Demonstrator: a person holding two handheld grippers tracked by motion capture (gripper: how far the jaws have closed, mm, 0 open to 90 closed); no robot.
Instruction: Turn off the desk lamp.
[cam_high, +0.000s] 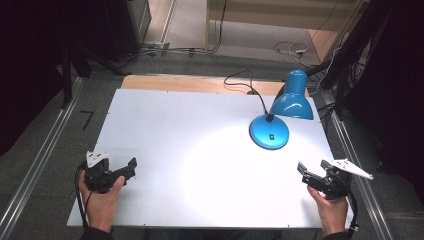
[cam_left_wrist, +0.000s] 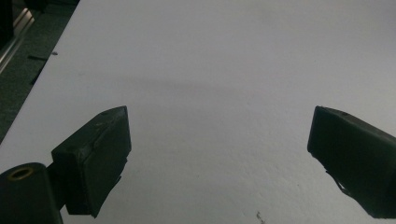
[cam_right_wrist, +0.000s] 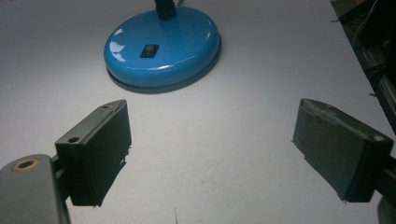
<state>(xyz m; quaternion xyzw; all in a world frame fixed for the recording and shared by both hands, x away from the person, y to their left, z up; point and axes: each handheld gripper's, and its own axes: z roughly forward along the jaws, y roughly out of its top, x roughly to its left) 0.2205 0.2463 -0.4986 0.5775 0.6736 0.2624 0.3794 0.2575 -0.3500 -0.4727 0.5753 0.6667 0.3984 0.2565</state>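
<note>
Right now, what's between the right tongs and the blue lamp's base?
Nothing: bare white table separates the right tongs from the lamp base, as the right gripper view shows.

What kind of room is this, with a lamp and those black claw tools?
Probably a lab or recording setup: a white table framed by metal rails, loose cables on the floor, and a lit blue desk lamp.

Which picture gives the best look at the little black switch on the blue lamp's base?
The right gripper view: the switch sits close and sharp on the lamp base. In the high view it is a tiny dark speck. The left gripper view looks at bare table.
</note>
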